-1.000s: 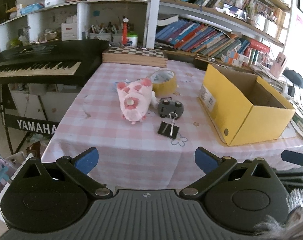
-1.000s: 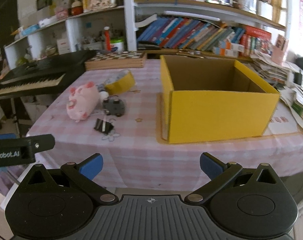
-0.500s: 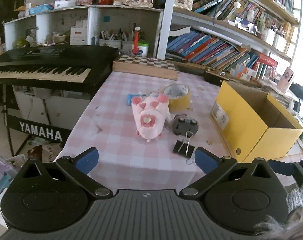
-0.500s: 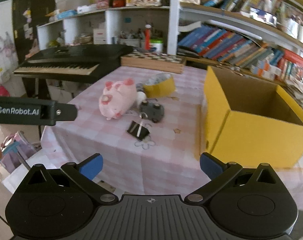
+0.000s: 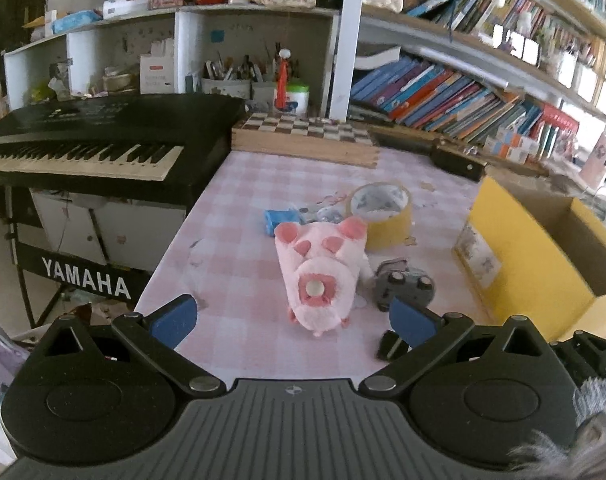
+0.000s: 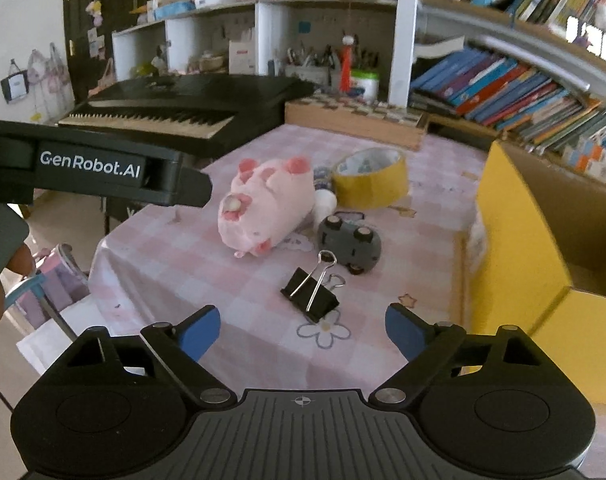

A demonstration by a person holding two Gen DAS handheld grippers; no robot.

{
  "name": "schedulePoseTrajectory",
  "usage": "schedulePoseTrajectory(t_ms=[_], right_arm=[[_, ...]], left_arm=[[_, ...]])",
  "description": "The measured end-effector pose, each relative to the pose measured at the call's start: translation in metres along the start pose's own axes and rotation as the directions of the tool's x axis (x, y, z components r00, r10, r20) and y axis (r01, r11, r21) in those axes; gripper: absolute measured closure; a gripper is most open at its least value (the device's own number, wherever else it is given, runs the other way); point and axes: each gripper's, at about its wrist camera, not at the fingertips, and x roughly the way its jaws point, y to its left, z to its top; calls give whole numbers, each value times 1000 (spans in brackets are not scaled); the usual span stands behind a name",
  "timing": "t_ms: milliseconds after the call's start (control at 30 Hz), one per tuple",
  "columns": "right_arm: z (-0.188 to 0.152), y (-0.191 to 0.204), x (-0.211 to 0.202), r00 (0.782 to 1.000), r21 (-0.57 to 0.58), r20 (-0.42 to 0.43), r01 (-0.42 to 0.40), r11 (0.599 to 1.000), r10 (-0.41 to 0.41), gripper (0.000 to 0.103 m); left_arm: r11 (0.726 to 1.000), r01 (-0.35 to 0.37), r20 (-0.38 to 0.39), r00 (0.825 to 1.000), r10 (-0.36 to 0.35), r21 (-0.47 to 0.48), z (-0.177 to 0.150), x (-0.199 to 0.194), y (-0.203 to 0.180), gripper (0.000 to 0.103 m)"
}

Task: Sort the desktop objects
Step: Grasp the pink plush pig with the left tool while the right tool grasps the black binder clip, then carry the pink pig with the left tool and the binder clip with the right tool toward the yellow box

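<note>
While both grippers, left [image 5: 293, 318] wide, right [image 6: 303, 328] closing on nothing, face the pink-checked table [image 6: 207, 264], a keyboard [image 5: 83, 152] stands left of it, bookshelves [image 5: 463, 92] behind.

Cluttered room, daylight from right. Black Yamaha keyboard on stand [image 5: 83, 148] left of pink checked tablecloth-covered table [image 5: 239, 264]. White shelving unit [image 5: 175, 40] behind; long shelves of slanted colourful books [image 5: 455, 96] along right wall.

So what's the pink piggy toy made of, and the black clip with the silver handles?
The pink pig toy looks like soft plush fabric: fuzzy, matte, rounded and squashy. The black binder clip seems to be painted sheet metal with shiny wire handles; the thin folded body and bright glint suggest that, though plastic can't be ruled out.
</note>
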Motion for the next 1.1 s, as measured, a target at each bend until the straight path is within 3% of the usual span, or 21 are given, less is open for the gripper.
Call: schedulePoseTrajectory(t_ms=[167,233,467,567,600,633,667,733,767,800,1100], right_arm=[[6,-6,31,999,-19,-35,-5,1000,5,24],[7,-8,41,999,-29,-42,-5,1000,4,34],[9,-10,66,998,-74,-59,-35,997,31,45],[9,-12,68,996,-88,-54,-74,993,69,55],[9,-12,68,995,-93,-54,-89,992,84,64],[8,-12,67,994,-103,-54,-97,990,91,64],[8,-12,66,994,-113,-53,-99,989,93,64],[10,-13,65,994,-111,-47,-100,989,96,64],[11,-15,64,994,-104,-38,-103,989,100,65],[13,-17,62,995,-102,-26,-99,990,97,65],[20,-26,51,996,-74,13,-83,994,84,66]], left_arm=[[1000,2,-40,999,-1,26,13,37,-5,0],[999,6,-47,999,-4,41,19,51,-9,0],[997,34,-94,995,-27,70,32,97,-20,0],[996,44,-121,992,-34,80,33,111,-25,0],[996,41,-129,991,-31,82,32,115,-27,0],[996,39,-133,991,-28,81,32,119,-28,0],[996,37,-137,990,-26,80,31,121,-28,1],[996,44,-147,989,-33,77,29,125,-29,14],[996,49,-157,987,-37,72,29,127,-29,38],[997,45,-170,985,-34,65,28,128,-28,42],[997,72,-114,991,-75,-28,30,93,-16,47]])
